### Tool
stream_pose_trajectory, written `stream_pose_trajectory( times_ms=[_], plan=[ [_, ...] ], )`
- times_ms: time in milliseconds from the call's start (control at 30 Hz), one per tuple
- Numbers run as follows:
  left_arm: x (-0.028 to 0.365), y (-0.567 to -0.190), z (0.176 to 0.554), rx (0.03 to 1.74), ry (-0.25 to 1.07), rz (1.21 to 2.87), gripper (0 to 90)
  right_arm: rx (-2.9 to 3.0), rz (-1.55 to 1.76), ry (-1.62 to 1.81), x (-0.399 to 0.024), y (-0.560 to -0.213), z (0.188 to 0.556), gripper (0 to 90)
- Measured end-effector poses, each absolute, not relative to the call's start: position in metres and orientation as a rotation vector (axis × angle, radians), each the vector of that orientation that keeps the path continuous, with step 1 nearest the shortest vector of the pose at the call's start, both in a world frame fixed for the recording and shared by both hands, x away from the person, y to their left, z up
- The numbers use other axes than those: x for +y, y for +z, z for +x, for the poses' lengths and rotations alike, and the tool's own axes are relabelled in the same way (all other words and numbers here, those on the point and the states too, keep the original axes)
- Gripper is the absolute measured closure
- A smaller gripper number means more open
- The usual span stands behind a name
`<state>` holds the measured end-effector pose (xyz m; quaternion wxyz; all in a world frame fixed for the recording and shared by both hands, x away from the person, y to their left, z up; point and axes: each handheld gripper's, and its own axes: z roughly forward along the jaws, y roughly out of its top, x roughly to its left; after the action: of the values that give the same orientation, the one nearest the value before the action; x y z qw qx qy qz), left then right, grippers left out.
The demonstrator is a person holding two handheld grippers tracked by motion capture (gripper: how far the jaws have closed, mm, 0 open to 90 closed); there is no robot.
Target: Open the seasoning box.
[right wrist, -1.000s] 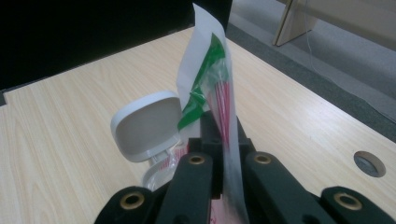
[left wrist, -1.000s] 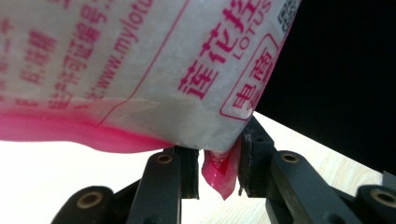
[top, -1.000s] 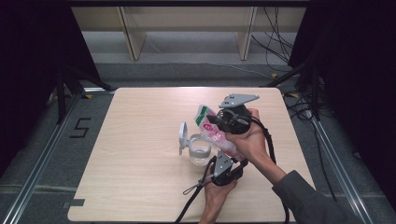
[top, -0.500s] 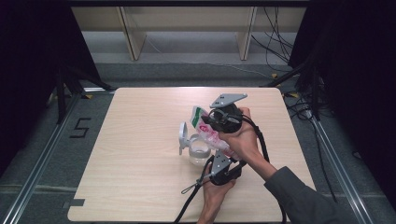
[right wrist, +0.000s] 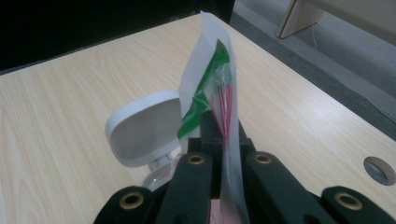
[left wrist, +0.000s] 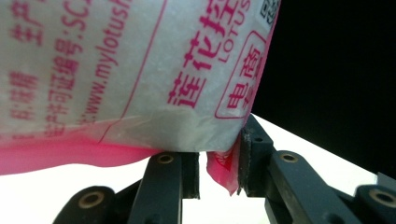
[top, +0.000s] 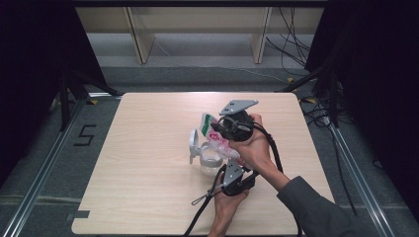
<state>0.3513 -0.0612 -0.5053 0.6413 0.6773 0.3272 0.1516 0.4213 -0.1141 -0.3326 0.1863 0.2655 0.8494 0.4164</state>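
Step in hand: by the look of it, tipping the contents of a plastic packet (top: pixel 217 140) into a small clear jar (top: pixel 211 160) with its white flip lid (top: pixel 193 146) standing open on the jar's left.
Where it sits: near the middle of the wooden table (top: pixel 148 197), a little right of centre, with the jar standing on the tabletop and the packet held directly above and touching or nearly touching its mouth; I cannot tell which.
Right gripper (right wrist: pixel 223 140): jaws pressed together on the top edge of the packet, the white, green and red film rising straight up between them.
Left gripper (left wrist: pixel 219 158): comes in from the near side, jaws part-way closed with a pink corner of the packet between them; the right-hand pad touches the film, the left one shows a small gap.
Packet: printed white film with a pink seam along the bottom, hanging bulged in the left gripper view.
To do it well: I would keep the top pinch firm and steer the lower corner over the jar mouth before tilting.
Watch for: the open lid crowding the left side, and the light jar being nudged over.
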Motion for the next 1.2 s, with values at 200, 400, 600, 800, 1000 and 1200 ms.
stream_pose_trajectory(
  times_ms=[200, 400, 600, 800, 1000, 1200],
  plan=[
    [-0.059, -0.506, 0.352, 0.737, 0.340, 1.541, 72.8, 2.390, 0.792, 1.169, -0.111, -0.333, 0.418, 90.0],
    [-0.058, -0.506, 0.352, 0.752, 0.349, 1.546, 72.9, 2.396, 0.769, 1.180, -0.108, -0.337, 0.422, 90.0],
    [-0.059, -0.508, 0.353, 0.733, 0.323, 1.531, 72.9, 2.394, 0.742, 1.149, -0.105, -0.340, 0.423, 90.0],
    [-0.059, -0.508, 0.353, 0.732, 0.332, 1.529, 73.0, 2.394, 0.765, 1.149, -0.105, -0.340, 0.422, 90.0],
    [-0.058, -0.509, 0.353, 0.728, 0.335, 1.533, 73.0, 2.400, 0.774, 1.161, -0.104, -0.341, 0.423, 90.0],
    [-0.058, -0.508, 0.353, 0.726, 0.336, 1.534, 73.0, 2.403, 0.782, 1.166, -0.103, -0.341, 0.422, 90.0]
  ],
)
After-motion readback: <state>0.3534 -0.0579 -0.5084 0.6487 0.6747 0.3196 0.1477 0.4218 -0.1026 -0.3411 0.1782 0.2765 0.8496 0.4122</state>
